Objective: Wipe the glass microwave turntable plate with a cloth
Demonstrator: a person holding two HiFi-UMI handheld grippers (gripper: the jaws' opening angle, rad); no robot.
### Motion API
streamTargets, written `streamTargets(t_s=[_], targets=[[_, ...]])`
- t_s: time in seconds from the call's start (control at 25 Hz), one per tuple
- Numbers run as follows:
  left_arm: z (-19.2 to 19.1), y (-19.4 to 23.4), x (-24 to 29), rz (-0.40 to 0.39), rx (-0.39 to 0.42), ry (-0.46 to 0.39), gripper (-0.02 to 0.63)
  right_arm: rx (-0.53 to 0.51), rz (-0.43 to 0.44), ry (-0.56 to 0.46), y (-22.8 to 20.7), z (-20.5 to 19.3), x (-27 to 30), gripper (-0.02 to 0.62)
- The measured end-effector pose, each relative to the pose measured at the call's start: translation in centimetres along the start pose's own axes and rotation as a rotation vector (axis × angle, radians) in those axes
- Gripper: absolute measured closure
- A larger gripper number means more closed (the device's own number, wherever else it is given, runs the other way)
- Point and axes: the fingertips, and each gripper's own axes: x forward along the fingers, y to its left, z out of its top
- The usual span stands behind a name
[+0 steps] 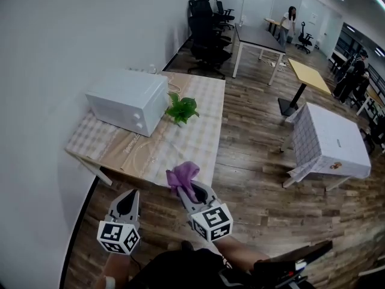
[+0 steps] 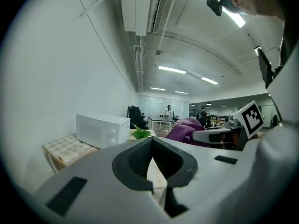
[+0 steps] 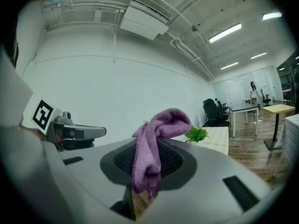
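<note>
a green plant (image 1: 181, 109) on the checked table (image 1: 204, 131); black office chairs (image 1: 207, 38) stand well behind

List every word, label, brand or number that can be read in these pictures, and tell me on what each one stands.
No text can be read in any view.
On the left gripper and the right gripper: only black-and-white square markers, no letters.
On the microwave: no brand or label legible.
On the purple cloth: no tag shows.
On the covered table: one small mark, too small to read.
</note>
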Motion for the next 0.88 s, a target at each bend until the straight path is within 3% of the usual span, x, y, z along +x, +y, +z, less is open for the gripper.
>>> streamTargets(t_s=[0.6, 0.88], targets=[[-0.2, 0.6, 5.0, -0.009, 0.012, 0.052, 0.604, 0.005, 0.003, 0.011, -4.3, 0.1, 3.2, 0.509], [0.5, 3.3, 6.8, -0.049, 0.037, 0.055, 0.604, 0.006, -0.055, -0.003, -5.2, 0.8, 5.9, 0.509]])
